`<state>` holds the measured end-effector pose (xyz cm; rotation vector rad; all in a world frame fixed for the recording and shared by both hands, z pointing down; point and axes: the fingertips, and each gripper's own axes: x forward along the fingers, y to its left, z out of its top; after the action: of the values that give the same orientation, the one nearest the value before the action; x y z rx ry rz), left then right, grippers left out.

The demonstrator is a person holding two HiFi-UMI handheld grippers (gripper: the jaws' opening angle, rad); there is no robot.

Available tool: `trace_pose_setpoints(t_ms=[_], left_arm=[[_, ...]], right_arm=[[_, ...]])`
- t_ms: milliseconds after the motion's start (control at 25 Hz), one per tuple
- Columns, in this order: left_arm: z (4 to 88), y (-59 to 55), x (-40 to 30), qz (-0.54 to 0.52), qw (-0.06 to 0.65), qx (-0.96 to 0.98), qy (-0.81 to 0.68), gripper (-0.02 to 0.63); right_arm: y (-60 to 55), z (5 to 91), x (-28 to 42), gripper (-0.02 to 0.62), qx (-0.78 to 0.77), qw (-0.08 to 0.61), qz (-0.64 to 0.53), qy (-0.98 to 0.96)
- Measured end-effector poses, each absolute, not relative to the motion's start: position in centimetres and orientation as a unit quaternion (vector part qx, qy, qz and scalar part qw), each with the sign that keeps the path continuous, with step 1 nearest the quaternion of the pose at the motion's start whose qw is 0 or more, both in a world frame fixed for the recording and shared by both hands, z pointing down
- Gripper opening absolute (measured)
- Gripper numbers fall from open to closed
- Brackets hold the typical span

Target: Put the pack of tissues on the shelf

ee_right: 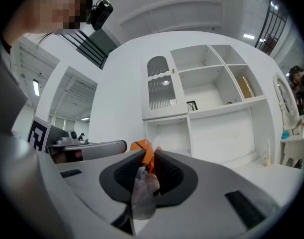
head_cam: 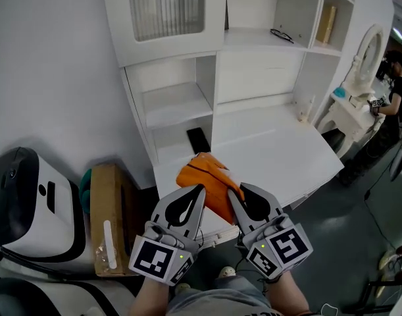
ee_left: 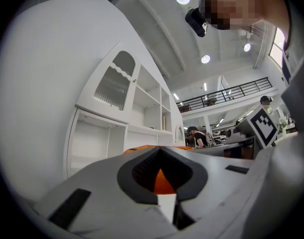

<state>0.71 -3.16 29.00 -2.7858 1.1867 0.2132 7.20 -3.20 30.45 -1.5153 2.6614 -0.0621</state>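
The orange pack of tissues (head_cam: 210, 180) hangs over the front edge of the white desk (head_cam: 279, 157), held between both grippers. My left gripper (head_cam: 199, 191) reaches its lower left side; in the left gripper view the jaws are closed together with orange (ee_left: 160, 179) showing in their gap. My right gripper (head_cam: 232, 193) comes in from the lower right. In the right gripper view, my right gripper (ee_right: 144, 171) is shut on the clear crumpled wrapper edge (ee_right: 142, 185), with the orange pack (ee_right: 144, 148) beyond. The white shelf unit (head_cam: 177, 104) stands behind the desk with open compartments.
A black flat object (head_cam: 198, 139) lies in the low compartment and glasses (head_cam: 281, 35) on an upper shelf. A small bottle (head_cam: 304, 110) stands at the desk's back right. A cardboard box (head_cam: 108, 216) and a white machine (head_cam: 29, 203) sit left. A person (head_cam: 395, 91) stands far right.
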Motion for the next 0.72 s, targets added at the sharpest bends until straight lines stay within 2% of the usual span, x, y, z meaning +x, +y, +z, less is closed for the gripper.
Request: trace_pose_setpoints(t_ms=[720], left_arm=[[29.0, -4.2, 6.1, 0.058, 0.059, -0.884, 0.46, 0.04]], right_arm=[[-5.4, 30.5, 12.6, 0.06, -0.428, 0.047, -0.031, 0.902]])
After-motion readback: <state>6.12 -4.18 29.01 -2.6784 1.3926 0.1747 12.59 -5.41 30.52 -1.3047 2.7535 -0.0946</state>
